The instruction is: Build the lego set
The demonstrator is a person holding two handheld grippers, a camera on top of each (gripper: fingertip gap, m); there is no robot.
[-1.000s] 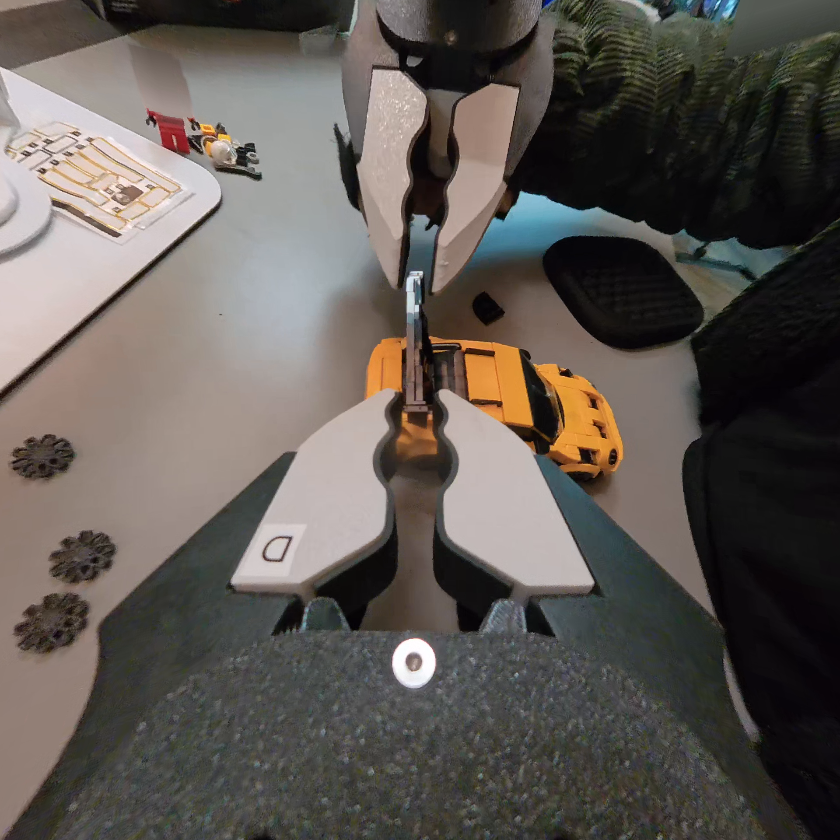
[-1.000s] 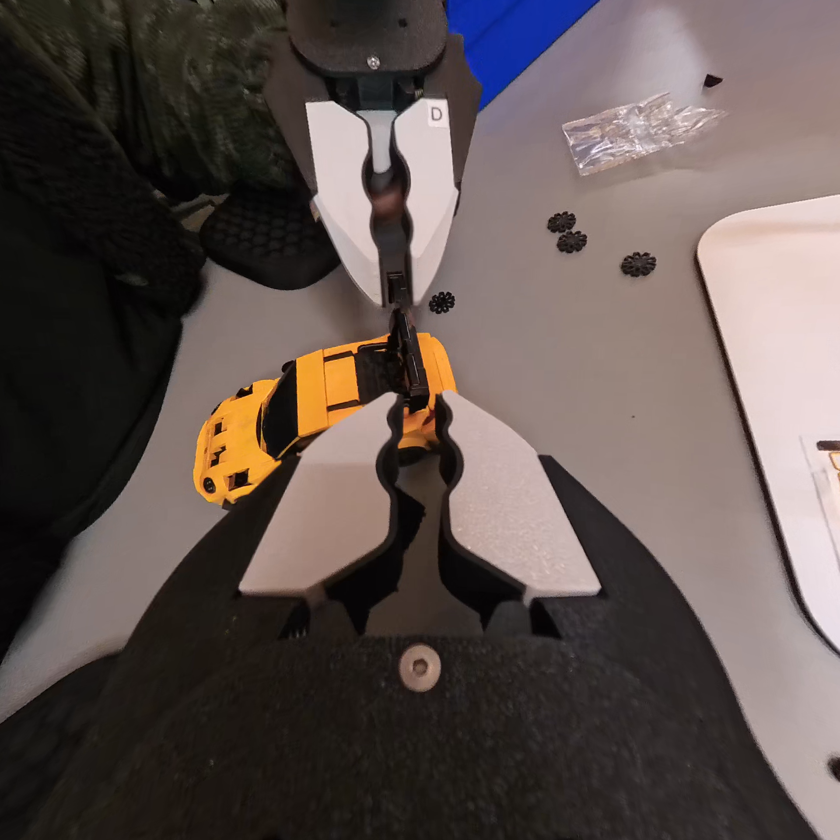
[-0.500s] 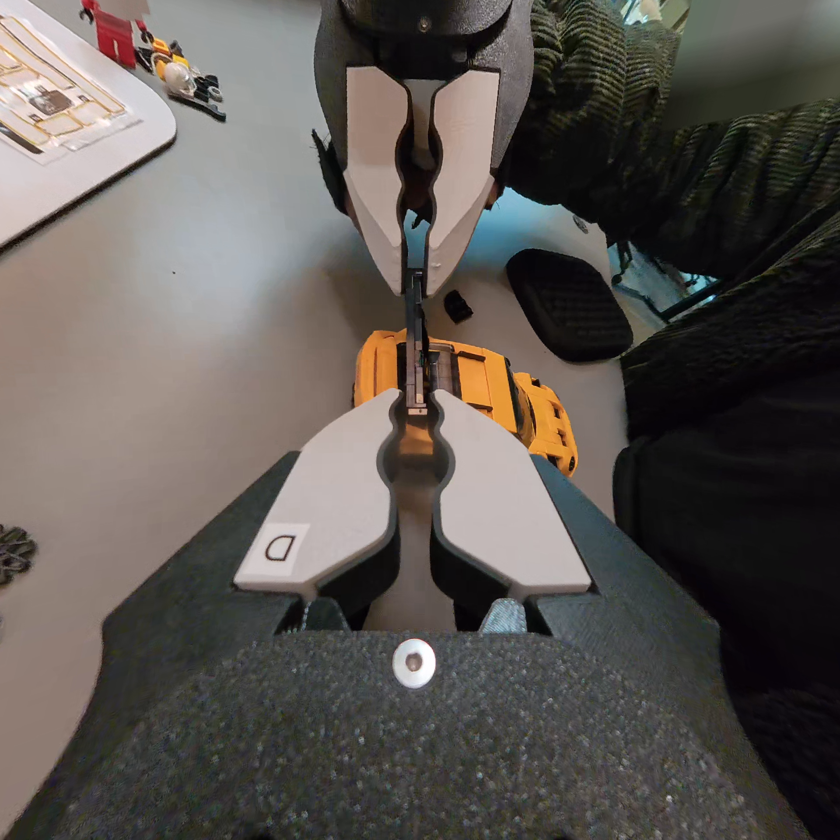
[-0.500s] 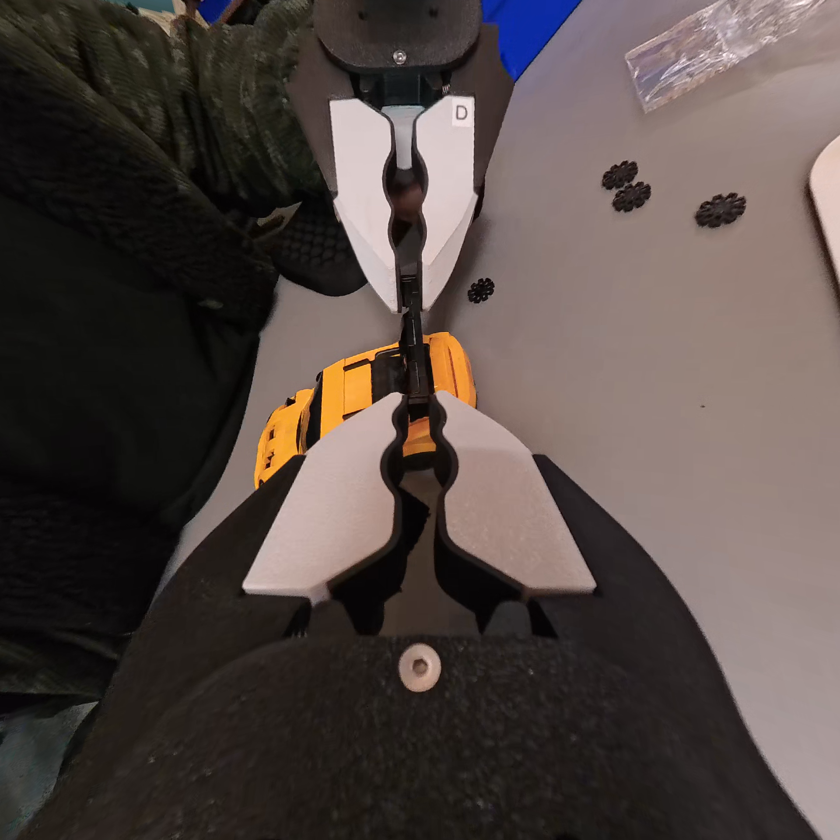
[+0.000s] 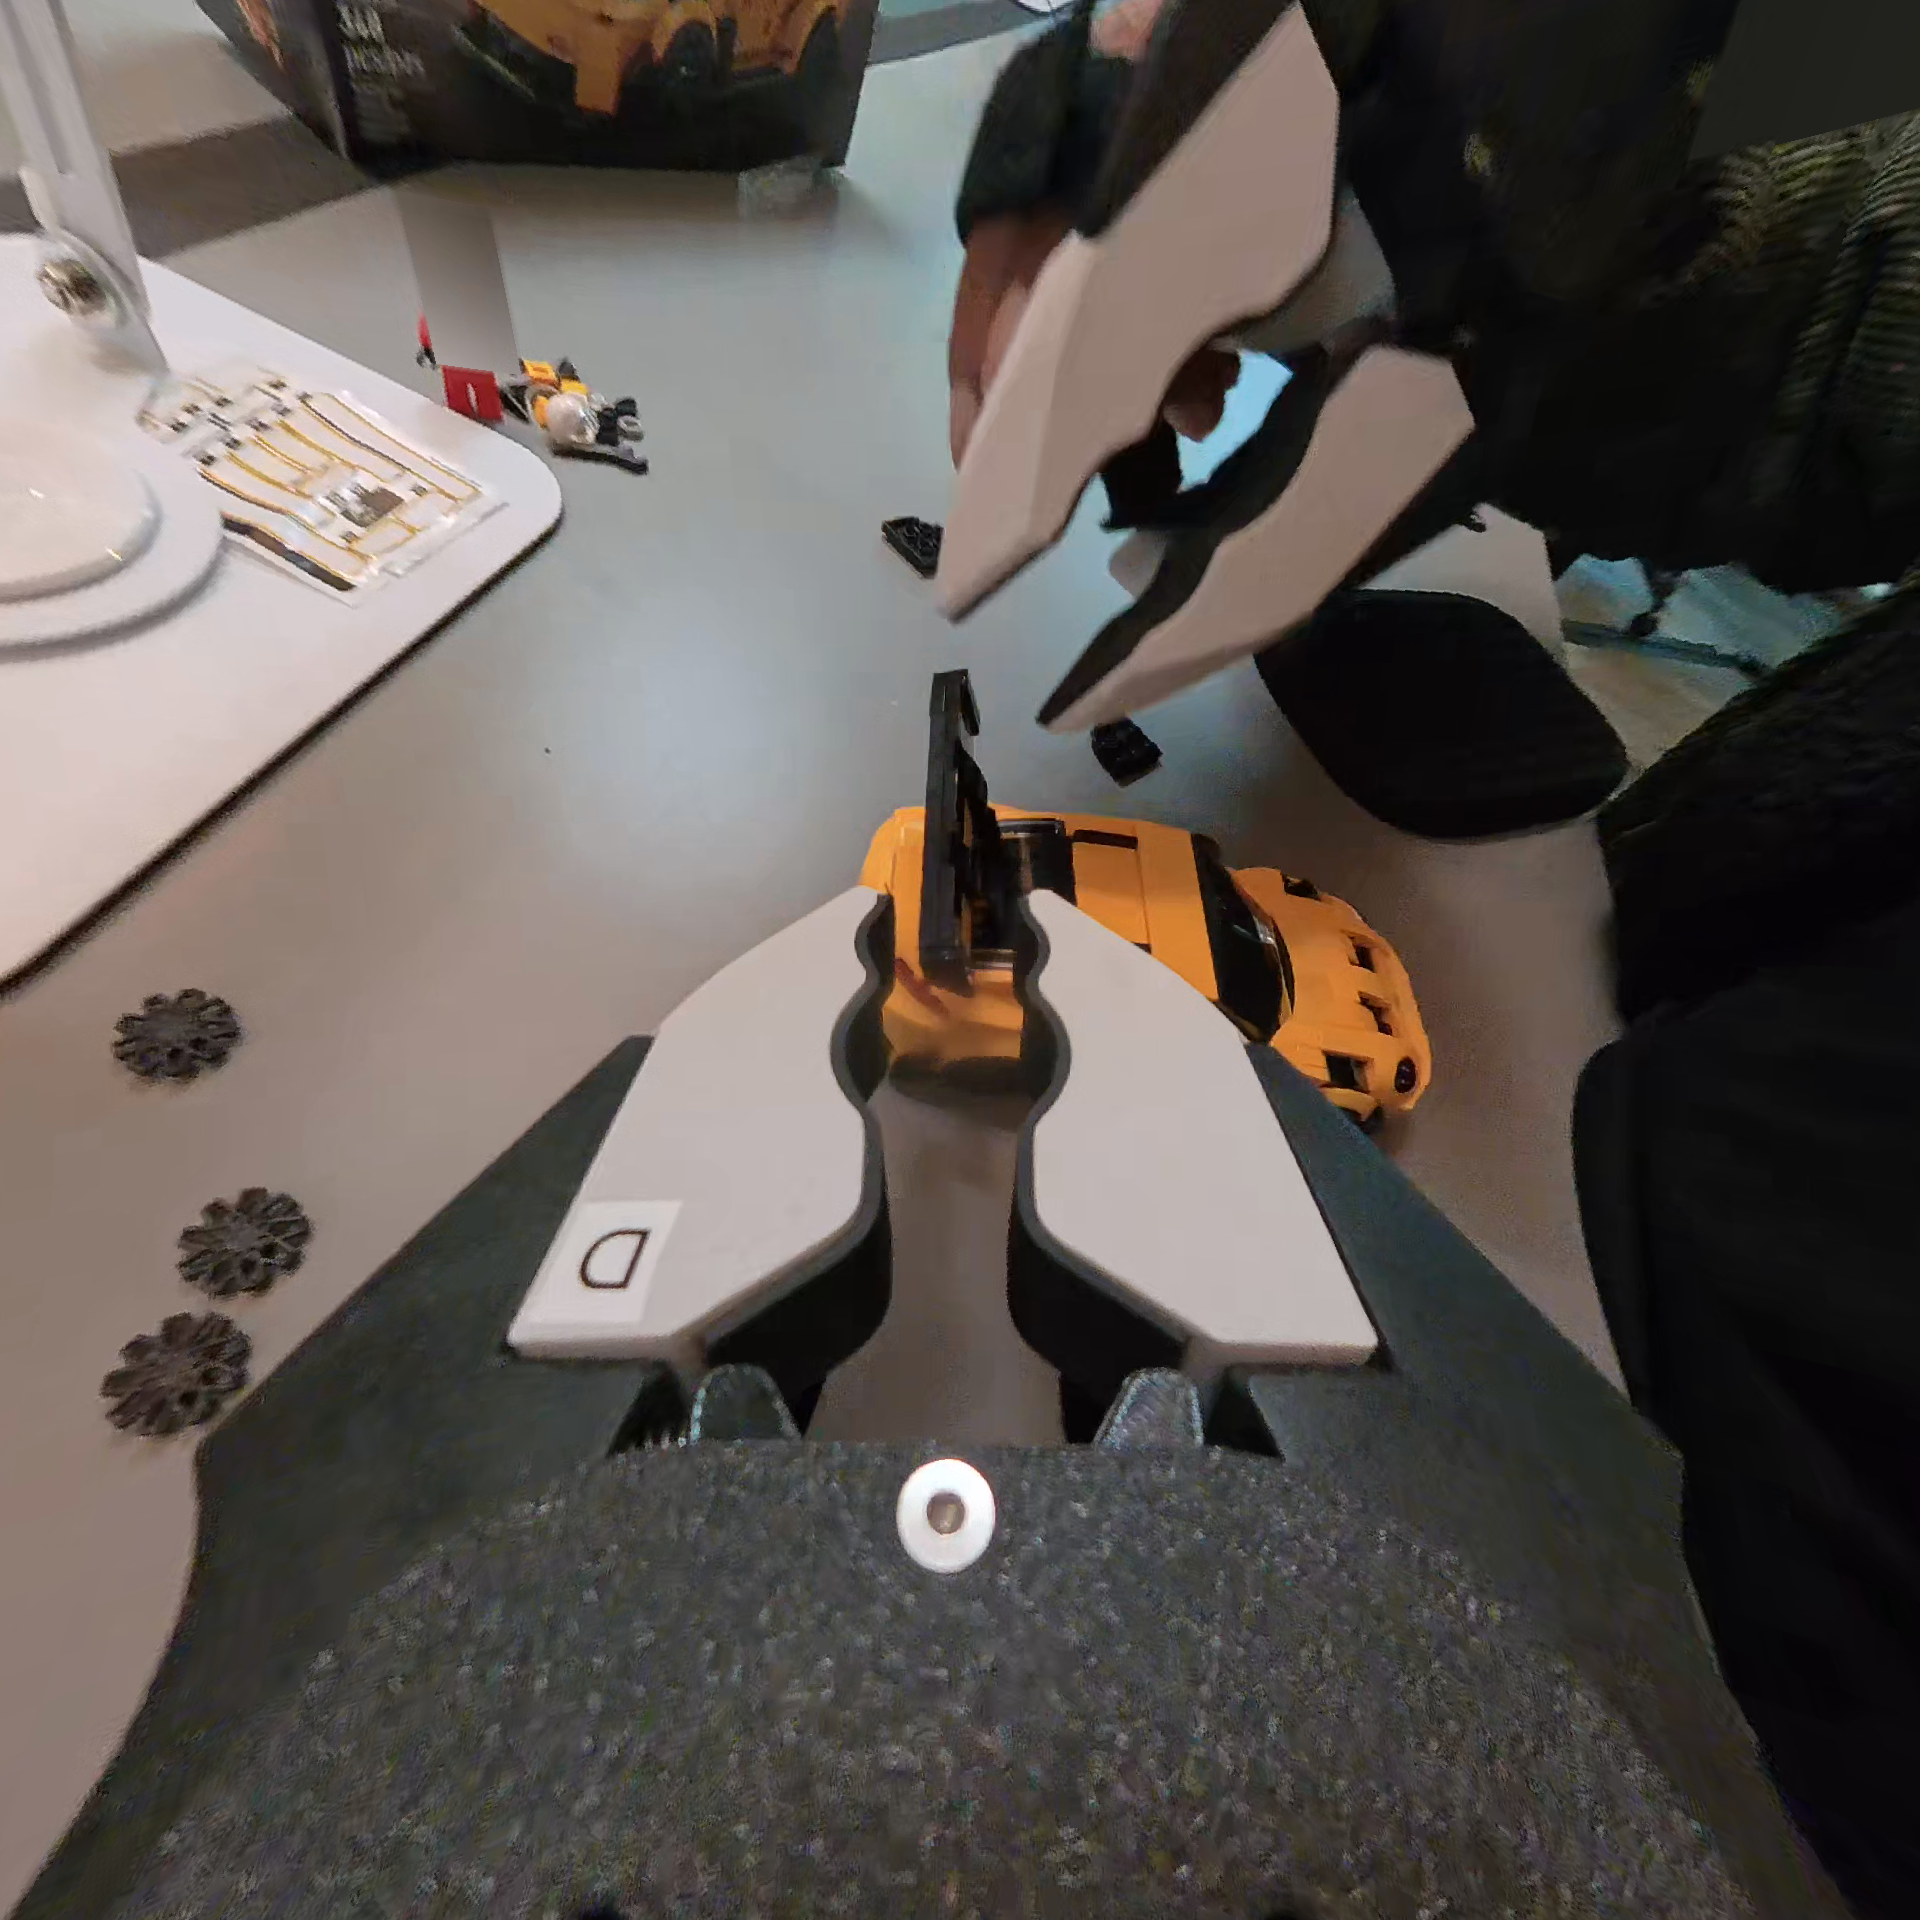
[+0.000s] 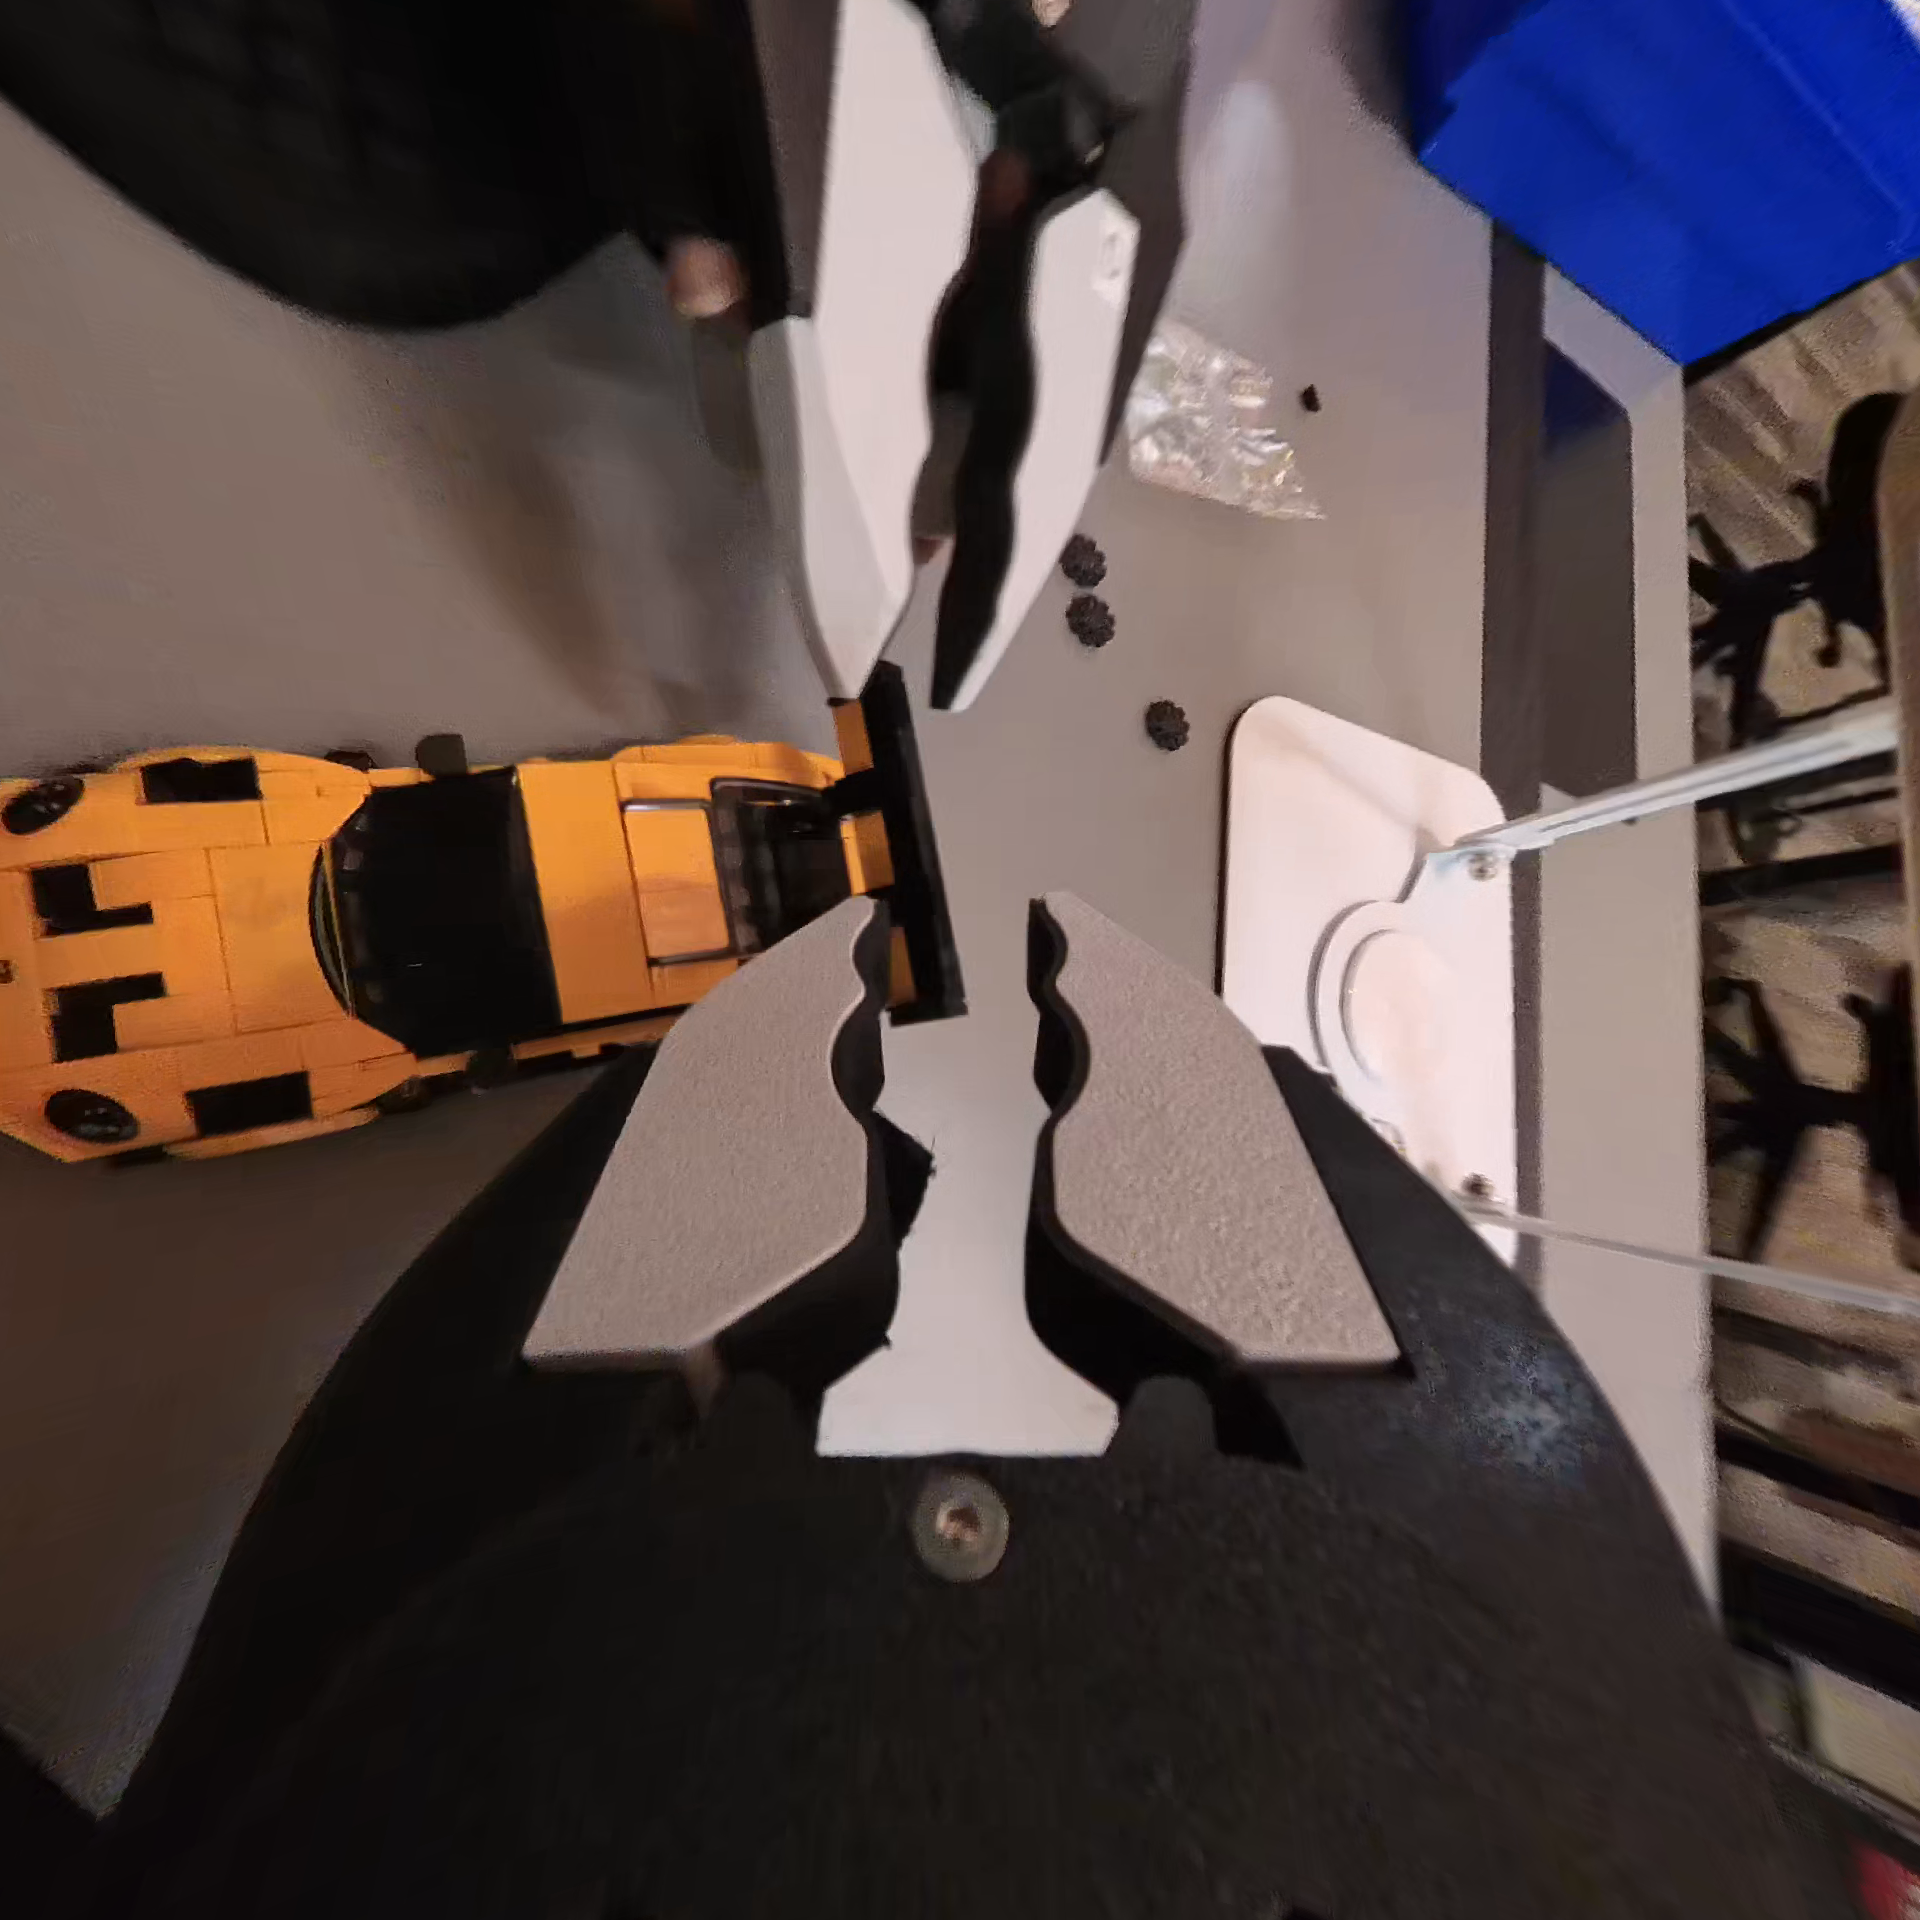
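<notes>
The yellow lego car (image 5: 1195, 914) lies on the grey table, and it also shows in the right wrist view (image 6: 260, 914). A black spoiler (image 5: 948, 810) stands on its rear end, and the right wrist view shows it too (image 6: 909, 831). My left gripper (image 5: 956, 914) is open, with its tips on either side of the spoiler's near end. My right gripper (image 6: 956, 914) is open and empty, its left fingertip beside the spoiler. In the left wrist view the right gripper (image 5: 1003, 665) hangs tilted and blurred above and to the right of the spoiler's far end.
A white board (image 5: 156, 727) at the left holds a sticker sheet (image 5: 312, 478). Black wheel rims (image 5: 177, 1034) lie at the left edge. Small loose parts (image 5: 561, 410), two black bricks (image 5: 914, 540), the set's box (image 5: 582, 83) and a black pad (image 5: 1434, 717) lie around. A plastic bag (image 6: 1205, 426) lies beyond.
Both grippers were shut on the spoiler's ends; now both are open. The right gripper has lifted away and rolled sideways. The spoiler stays on the car's rear.
</notes>
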